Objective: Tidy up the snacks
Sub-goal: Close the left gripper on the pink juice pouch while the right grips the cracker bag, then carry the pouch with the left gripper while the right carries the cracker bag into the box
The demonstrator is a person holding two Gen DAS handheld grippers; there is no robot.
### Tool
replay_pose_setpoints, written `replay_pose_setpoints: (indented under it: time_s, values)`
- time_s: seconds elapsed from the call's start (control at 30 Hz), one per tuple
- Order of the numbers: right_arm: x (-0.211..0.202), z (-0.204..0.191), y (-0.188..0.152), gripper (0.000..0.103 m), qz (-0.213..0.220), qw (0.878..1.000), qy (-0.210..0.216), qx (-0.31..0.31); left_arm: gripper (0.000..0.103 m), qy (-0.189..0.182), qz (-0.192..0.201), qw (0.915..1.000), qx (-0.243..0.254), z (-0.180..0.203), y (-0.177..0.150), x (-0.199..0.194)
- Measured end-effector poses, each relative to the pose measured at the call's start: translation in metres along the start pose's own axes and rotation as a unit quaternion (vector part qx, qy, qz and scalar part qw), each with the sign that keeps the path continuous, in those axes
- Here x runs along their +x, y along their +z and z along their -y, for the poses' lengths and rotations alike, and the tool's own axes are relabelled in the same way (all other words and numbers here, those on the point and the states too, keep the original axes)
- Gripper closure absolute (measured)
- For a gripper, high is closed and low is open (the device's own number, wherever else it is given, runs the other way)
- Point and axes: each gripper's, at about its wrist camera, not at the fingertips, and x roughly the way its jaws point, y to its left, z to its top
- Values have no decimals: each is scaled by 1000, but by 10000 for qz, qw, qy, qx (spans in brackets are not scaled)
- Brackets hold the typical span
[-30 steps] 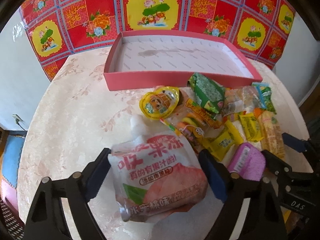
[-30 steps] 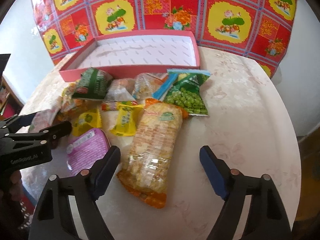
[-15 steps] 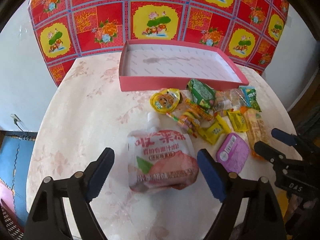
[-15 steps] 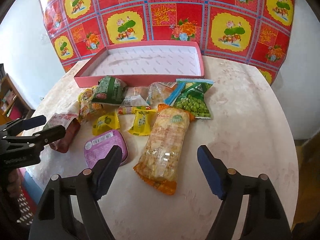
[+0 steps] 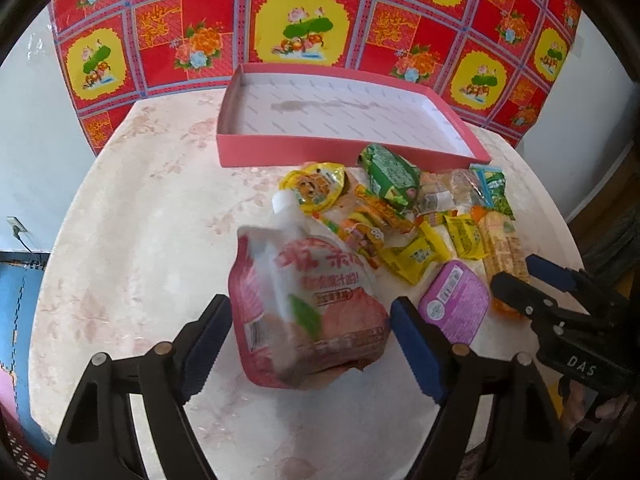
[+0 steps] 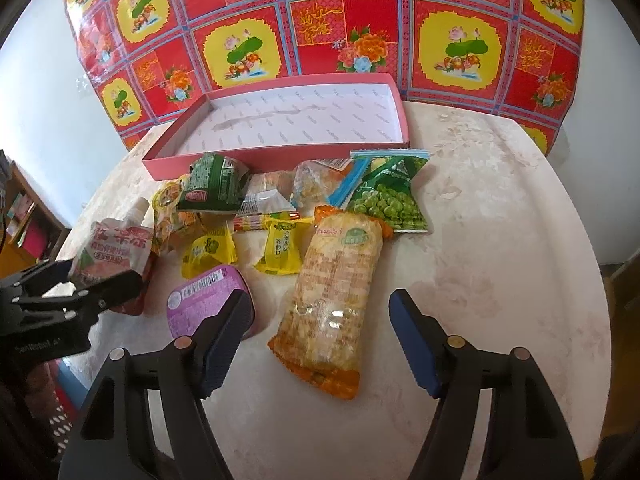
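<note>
A pink jelly pouch (image 5: 304, 304) with a white cap sits between the fingers of my left gripper (image 5: 310, 332), tilted up off the table; the pads touch its sides. It also shows in the right wrist view (image 6: 114, 256). My right gripper (image 6: 320, 328) is open, its fingers on either side of a long orange cracker pack (image 6: 336, 296) without touching it. An empty pink box (image 6: 280, 120) stands at the back. Loose snacks lie in front of it: a purple tub (image 6: 204, 300), yellow candies (image 6: 282, 248), a green pea bag (image 6: 386, 198), a green packet (image 6: 214, 186).
The round marbled table (image 6: 500, 220) has bare surface at the right and at the left (image 5: 132, 220). A red and yellow flowered cloth (image 6: 320, 20) hangs behind the box. A shelf (image 6: 20, 216) stands beyond the table's left edge.
My left gripper has narrowed onto the jelly pouch, and the pouch has tipped up from lying flat. Both grippers pulled back and up over the last second.
</note>
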Motion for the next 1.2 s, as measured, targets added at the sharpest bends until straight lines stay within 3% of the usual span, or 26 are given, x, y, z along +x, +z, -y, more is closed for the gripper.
replay_pose_setpoints:
  time_s: [0.27,0.4,0.5,0.6,0.77,1.2]
  values:
    - [7,2,2,34,-41,9999,-47,126,22,-50,-71,10000,20,3,-1,9]
    - [11,4,1,39,-117,9998,-49,164,29,44,-21,10000,65,4,0,10]
    - [11,3,0,46,-85,9999,-87,107,40,-25,12,10000,59,2,0,8]
    - [11,3,0,54,-72,9998,-134,83,61,-84,34,10000,18,0,0,7]
    - [9,6,-1,63,-66,9998,-89,136,65,-181,39,9998,-92,-6,-1,5]
    - [-16,4,-5,65,148,9999,78,43,65,-165,404,9990,34,-7,-1,-23]
